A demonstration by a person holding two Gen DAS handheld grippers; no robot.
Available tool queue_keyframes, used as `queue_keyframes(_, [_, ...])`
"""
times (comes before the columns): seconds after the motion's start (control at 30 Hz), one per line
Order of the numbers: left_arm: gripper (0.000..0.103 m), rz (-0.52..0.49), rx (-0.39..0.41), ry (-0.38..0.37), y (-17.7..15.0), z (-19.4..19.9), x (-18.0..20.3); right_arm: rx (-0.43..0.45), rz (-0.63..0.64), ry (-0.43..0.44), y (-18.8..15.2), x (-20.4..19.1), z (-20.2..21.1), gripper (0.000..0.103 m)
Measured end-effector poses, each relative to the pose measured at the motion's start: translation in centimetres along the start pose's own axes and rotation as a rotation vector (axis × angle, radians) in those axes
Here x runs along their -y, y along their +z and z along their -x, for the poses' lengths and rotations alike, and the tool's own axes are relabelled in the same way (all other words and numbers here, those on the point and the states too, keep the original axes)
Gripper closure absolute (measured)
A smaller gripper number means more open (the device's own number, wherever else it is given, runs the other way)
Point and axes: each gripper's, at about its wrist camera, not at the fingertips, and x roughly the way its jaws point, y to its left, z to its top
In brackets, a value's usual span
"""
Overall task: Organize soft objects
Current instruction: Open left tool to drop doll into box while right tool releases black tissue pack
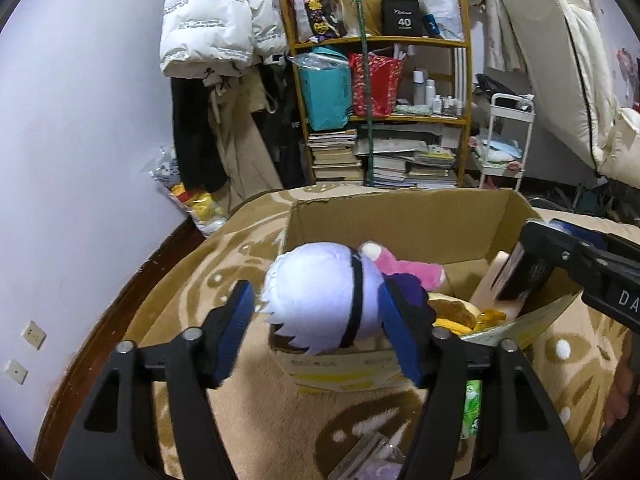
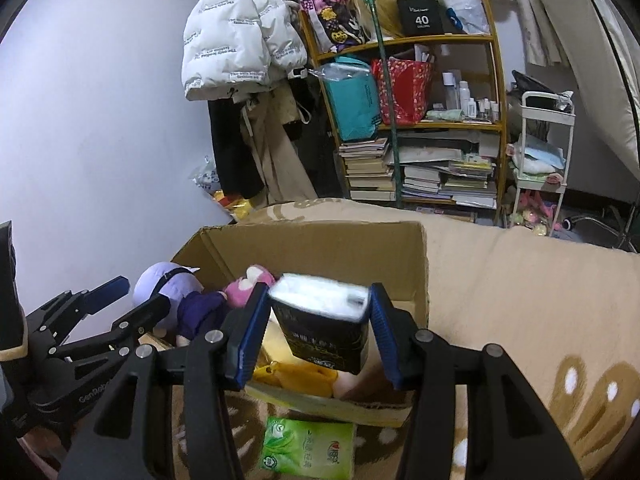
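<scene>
1. One box point(image 2: 320, 256) sits open on the tan blanket point(image 2: 520, 288).
2. Doll point(image 1: 320, 296) rests on the box's 9 o'clock rim; left gripper point(image 1: 316, 332) fingers apart around its head, left pad clear.
3. Right gripper point(image 2: 316, 332) fingers clamp a black tissue pack point(image 2: 324, 328) over the box.
4. Green pack point(image 2: 308, 444) lies at 6 o'clock.

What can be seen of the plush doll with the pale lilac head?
The plush doll has a soft, pale lilac head with jagged felt hair tips, a black strap across it, and a dark purple body. It lies on the near left corner of the cardboard box, head over the rim, between the left gripper's opened jaws, beside a pink plush.
</scene>
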Motion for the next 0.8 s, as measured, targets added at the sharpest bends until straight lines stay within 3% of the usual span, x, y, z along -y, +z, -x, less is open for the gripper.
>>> queue_keyframes(0.13, [0.024, -0.003, 0.004, 0.012, -0.1, 0.4, -0.1, -0.012, 0.025, -0.014, -0.3, -0.4, -0.1, 0.048])
queue_keyframes(0.3, [0.023, 0.0, -0.004, 0.001, -0.5, 1.2, -0.5, 0.005, -0.013, -0.001, -0.4, -0.2, 1.2, 0.034])
queue_keyframes(0.4, [0.01, 0.005, -0.01, -0.005, -0.8, 1.8, -0.6, 0.018, -0.029, 0.0, -0.4, -0.2, 2.3, 0.024])
queue_keyframes(0.47, [0.009, 0.01, -0.004, 0.0, -1.0, 2.5, -0.7, 0.026, -0.057, 0.004, -0.5, -0.1, 3.1, 0.016])
queue_keyframes(0.63, [0.008, 0.005, -0.039, -0.024, -1.4, 3.6, -0.9, 0.01, -0.062, -0.012, -0.8, -0.3, 4.2, 0.013])
queue_keyframes(0.8, [0.008, 0.017, -0.055, -0.046, -1.7, 5.4, -1.3, 0.042, -0.029, -0.045, -1.1, -1.5, 6.5, 0.0])
